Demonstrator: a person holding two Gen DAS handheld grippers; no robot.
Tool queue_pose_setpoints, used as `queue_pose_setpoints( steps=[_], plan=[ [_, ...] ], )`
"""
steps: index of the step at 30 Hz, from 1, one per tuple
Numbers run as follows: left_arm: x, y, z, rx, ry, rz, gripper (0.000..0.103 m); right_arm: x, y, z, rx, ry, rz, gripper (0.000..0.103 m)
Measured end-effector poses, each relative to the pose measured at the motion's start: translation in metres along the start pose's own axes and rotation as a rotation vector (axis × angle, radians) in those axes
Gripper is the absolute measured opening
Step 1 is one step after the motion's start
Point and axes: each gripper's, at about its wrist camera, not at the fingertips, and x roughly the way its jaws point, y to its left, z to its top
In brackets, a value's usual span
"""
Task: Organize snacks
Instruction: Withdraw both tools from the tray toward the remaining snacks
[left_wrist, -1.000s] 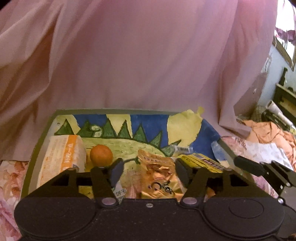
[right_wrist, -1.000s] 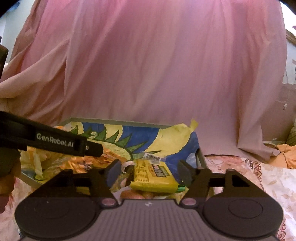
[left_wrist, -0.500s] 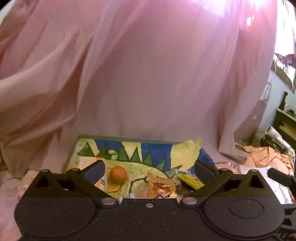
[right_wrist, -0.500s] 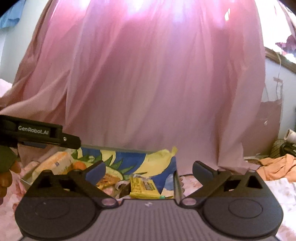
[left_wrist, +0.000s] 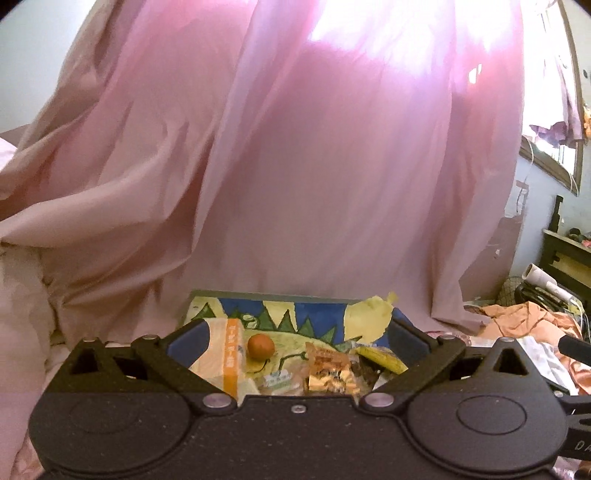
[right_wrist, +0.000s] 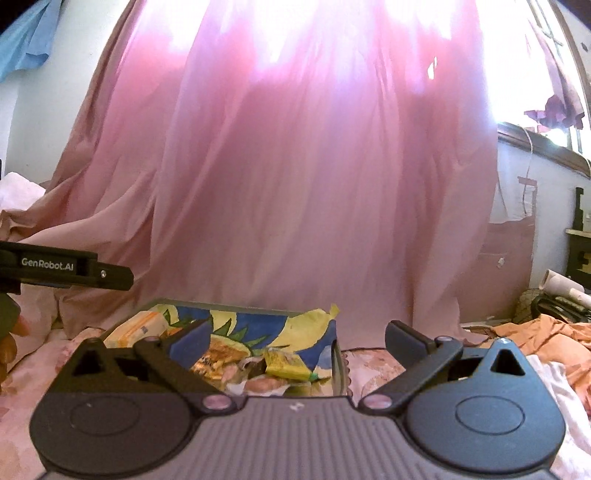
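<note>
Left wrist view: left gripper (left_wrist: 295, 339), jaws spread wide, nothing betw. them, lower centre. Beyond, centre-low: tray (left_wrist: 266, 295) w/ painted liner, holding orange-striped packet (left_wrist: 225, 350), small orange fruit (left_wrist: 260, 346), gold foil pack (left_wrist: 328, 369), yellow bar (left_wrist: 380, 358). Pink curtain (left_wrist: 295, 166) fills upper frame.
Right wrist view: right gripper (right_wrist: 297, 339), likewise agape, empty; yellow bar (right_wrist: 286, 363) lies in tray's right part.
Step, est.: snacks appear deposited, both claws clear of tray. Next: pick another loose snack, if any; none seen outside tray.
</note>
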Motion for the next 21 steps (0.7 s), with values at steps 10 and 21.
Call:
queue_pose_setpoints(
  steps=[10, 21],
  plan=[
    [-0.039, 0.014, -0.035, 0.006, 0.036, 0.027, 0.102, -0.040, 0.012, -0.028, 0.018, 0.030, -0.020, 0.103],
    [-0.068, 0.032, -0.075, -0.026, 0.122, 0.059, 0.102, -0.070, 0.029, -0.058, 0.018, 0.124, -0.004, 0.103]
  ],
)
